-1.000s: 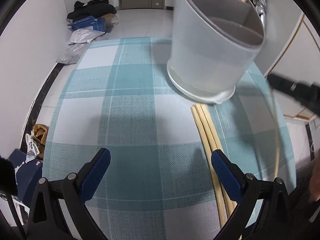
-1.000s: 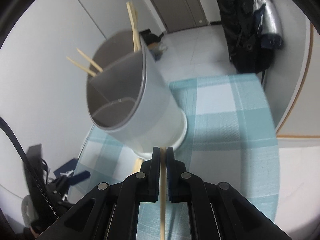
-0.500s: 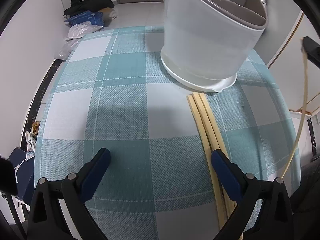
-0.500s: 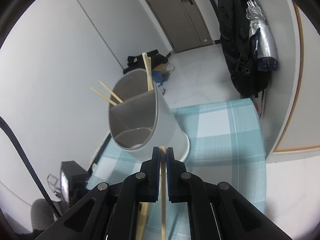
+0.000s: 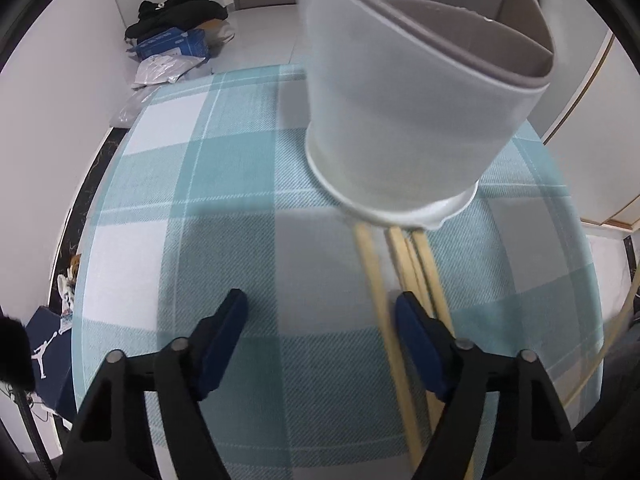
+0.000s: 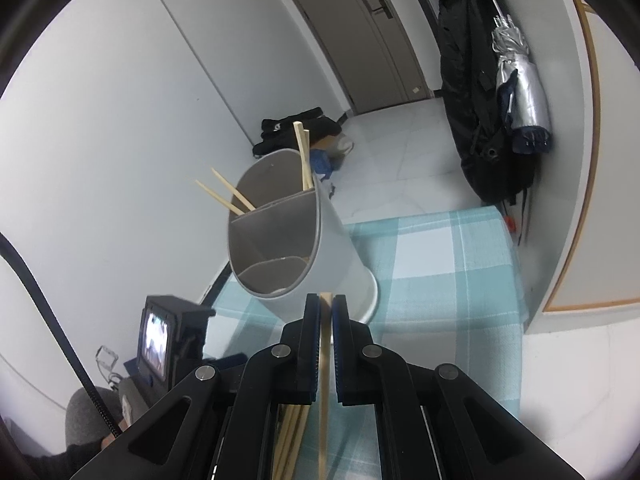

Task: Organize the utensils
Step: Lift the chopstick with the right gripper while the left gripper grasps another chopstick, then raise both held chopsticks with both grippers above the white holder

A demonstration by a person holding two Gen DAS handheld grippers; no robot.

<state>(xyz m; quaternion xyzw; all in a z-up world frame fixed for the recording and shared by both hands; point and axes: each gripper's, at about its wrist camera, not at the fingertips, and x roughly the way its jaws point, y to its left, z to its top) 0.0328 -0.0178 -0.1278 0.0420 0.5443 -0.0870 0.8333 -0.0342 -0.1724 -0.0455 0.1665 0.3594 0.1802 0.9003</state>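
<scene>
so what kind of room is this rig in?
Looks like a home entryway or hallway: closed door, coats and a folded umbrella hung on the wall, clothes piled on the tiled floor.

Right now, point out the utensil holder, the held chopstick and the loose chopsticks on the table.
utensil holder (image 6: 336,256), right wrist view, outer wall
held chopstick (image 6: 325,344), right wrist view, shaft between fingers
loose chopsticks (image 5: 404,260), left wrist view, upper shafts

The left gripper (image 5: 320,316) hovers with jaws spread above the checked tablecloth (image 5: 224,184). Loose chopsticks (image 5: 404,264) lie by its right finger, their far ends meeting the grey utensil holder (image 5: 404,104).
</scene>
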